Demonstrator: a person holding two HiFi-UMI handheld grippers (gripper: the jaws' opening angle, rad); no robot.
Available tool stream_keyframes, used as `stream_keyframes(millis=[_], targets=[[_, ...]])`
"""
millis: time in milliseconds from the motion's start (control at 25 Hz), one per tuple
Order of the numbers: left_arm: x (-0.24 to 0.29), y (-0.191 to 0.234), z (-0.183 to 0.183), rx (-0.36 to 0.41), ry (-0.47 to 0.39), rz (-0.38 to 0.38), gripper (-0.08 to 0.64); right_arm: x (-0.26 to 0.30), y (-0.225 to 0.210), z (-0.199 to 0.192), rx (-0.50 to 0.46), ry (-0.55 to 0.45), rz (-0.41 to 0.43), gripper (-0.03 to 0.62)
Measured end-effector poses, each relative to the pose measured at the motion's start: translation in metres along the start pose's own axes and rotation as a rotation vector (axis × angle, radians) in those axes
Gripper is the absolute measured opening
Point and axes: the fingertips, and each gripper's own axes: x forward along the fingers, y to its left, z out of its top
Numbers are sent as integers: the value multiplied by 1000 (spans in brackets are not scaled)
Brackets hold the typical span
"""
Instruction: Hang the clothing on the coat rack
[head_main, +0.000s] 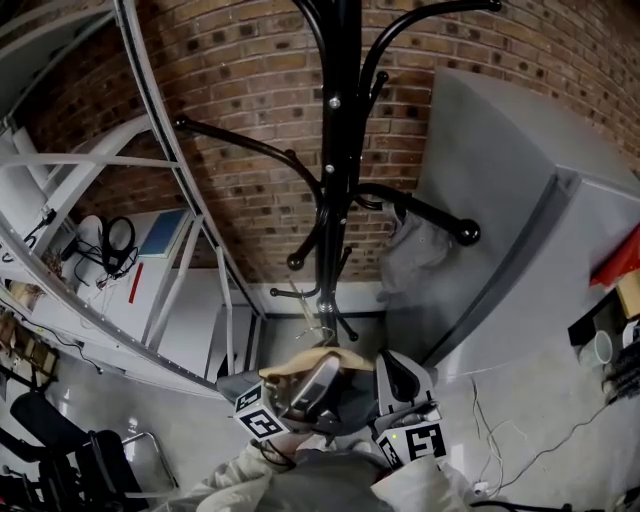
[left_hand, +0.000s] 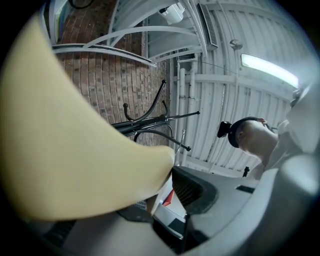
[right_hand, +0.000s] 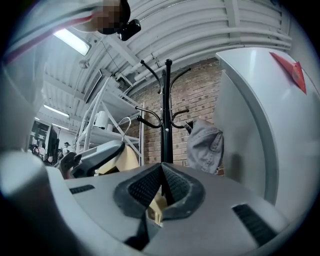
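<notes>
The black coat rack (head_main: 340, 150) stands against the brick wall, and a grey garment (head_main: 415, 245) hangs on its right hook. Both grippers sit low in the head view with a tan wooden hanger (head_main: 290, 368) between them, its wire hook (head_main: 320, 335) pointing at the rack. My left gripper (head_main: 318, 385) lies over the hanger. In the left gripper view the hanger (left_hand: 75, 150) fills the left side, and a gap shows between it and the right pad (left_hand: 192, 187). My right gripper (right_hand: 162, 172) has its pads together, with a strip of hanger (right_hand: 156, 209) pinched below them.
A white metal shelf frame (head_main: 150, 200) rises at the left with headphones (head_main: 118, 240) on a shelf. A tall grey cabinet (head_main: 520, 200) stands close to the rack's right. A black chair (head_main: 60, 450) is at the lower left. Cables run over the floor (head_main: 520, 440).
</notes>
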Motion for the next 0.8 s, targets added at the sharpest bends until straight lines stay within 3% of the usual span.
stream_keyframes(millis=[320,800], targets=[[10,0,20,28,-7,-37,121,7,-3,28,-47,-82,-16,23],[36,26,36,122,-13,-37,114,58,-15,60,-106,-104,-39,23]])
